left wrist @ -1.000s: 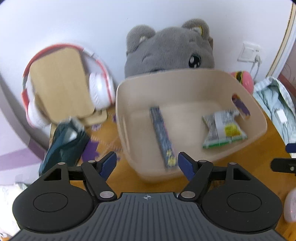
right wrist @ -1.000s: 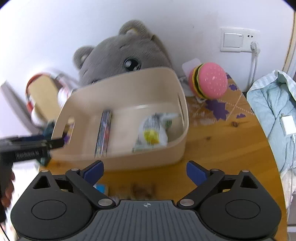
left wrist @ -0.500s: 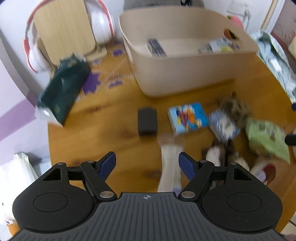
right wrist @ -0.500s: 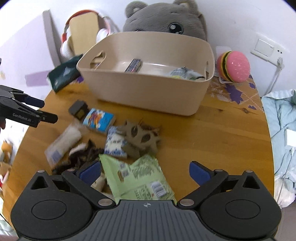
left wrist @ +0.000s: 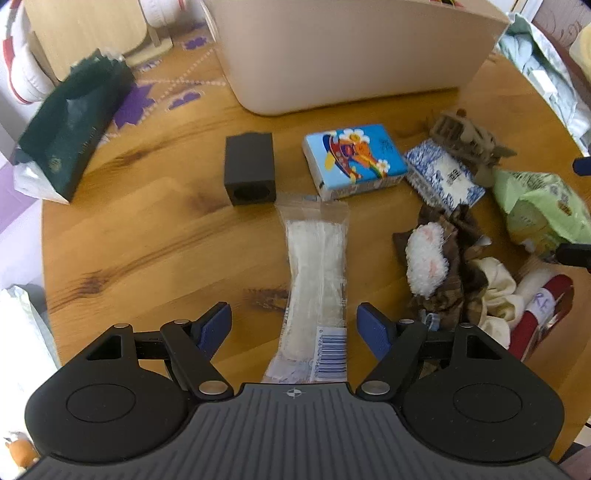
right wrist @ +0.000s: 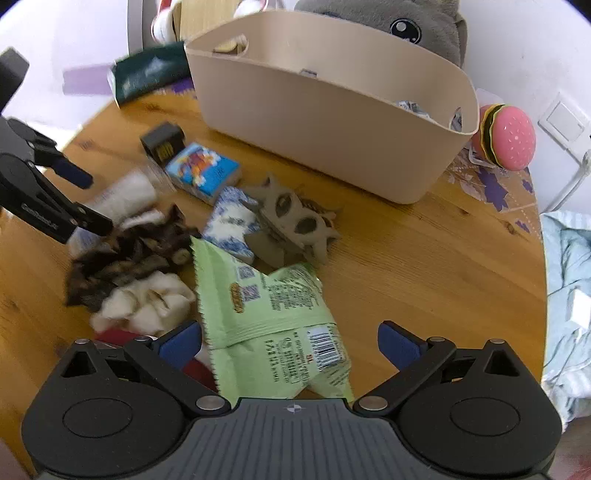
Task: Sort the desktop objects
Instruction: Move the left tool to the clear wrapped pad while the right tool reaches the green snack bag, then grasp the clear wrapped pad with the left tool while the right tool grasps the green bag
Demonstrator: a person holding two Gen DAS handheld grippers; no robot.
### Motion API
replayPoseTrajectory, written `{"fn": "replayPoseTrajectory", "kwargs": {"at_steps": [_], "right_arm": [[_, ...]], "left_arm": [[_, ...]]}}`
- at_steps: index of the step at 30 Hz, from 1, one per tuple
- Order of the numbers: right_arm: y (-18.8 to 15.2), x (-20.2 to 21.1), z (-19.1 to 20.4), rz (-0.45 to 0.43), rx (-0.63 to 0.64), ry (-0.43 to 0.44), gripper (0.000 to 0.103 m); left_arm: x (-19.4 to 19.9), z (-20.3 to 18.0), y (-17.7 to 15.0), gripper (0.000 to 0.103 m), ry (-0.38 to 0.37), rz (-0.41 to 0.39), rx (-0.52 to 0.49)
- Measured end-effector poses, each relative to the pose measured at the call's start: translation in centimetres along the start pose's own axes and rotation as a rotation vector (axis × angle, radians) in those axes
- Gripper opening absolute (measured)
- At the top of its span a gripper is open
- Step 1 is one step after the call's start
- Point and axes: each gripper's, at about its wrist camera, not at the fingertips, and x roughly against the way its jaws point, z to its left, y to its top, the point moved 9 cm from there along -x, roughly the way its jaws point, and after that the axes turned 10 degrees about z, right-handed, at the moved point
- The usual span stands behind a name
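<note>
The left gripper (left wrist: 294, 325) points steeply down at the wooden table (left wrist: 155, 236), its blue fingers (left wrist: 216, 326) spread wide on either side of a long clear plastic packet (left wrist: 317, 266) without touching it. The right gripper (right wrist: 290, 343) also tilts down, fingers wide, with a green snack bag (right wrist: 273, 314) lying between them, not pinched.

The clear packet lies flat with its long axis running away from the left gripper, barcode end nearest, far end almost touching a black block (left wrist: 250, 168) and a blue cartoon-printed box (left wrist: 352, 158). Right of it sit a blue-and-white packet (left wrist: 443, 175), a brown fabric heap with a white fluffy piece (left wrist: 426, 258) and a cream scrunchie (left wrist: 495, 291). A beige bin (right wrist: 332, 110) stands beyond the clutter, with a dark green pouch (left wrist: 70, 125) to its left. A grey plush toy (right wrist: 417, 26) and a pink burger toy (right wrist: 508, 136) sit behind the bin.
</note>
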Motion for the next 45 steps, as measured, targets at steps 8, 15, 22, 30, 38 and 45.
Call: {"fn": "replayPoseTrajectory", "kwargs": {"at_steps": [8, 15, 22, 30, 38, 45], "right_arm": [[0.2, -2.5, -0.4, 0.032, -0.013, -0.024, 0.099], [0.0, -4.4, -0.8, 0.068, -0.053, 0.015, 0.084], [-0.3, -5.2, -0.8, 0.069, -0.045, 0.019, 0.081], [-0.3, -4.8, -0.9, 0.063, -0.044, 0.03, 0.069], [-0.4, -3.3, -0.4, 0.031, -0.039, 0.054, 0.056], [-0.3, -1.0, 0.1, -0.021, -0.02, 0.078, 0.052]], "left_arm": [[-0.9, -0.9, 1.2, 0.09, 0.015, -0.032, 0.004], [-1.7, -1.2, 1.8, 0.103, 0.017, -0.032, 0.025], [-1.8, -1.3, 1.8, 0.103, 0.026, -0.036, 0.032], [-0.4, -1.7, 1.7, 0.049, 0.02, -0.08, 0.025], [-0.1, -1.3, 1.3, 0.028, -0.005, -0.076, 0.044], [2.0, -1.4, 0.7, 0.028, -0.042, -0.125, 0.068]]}}
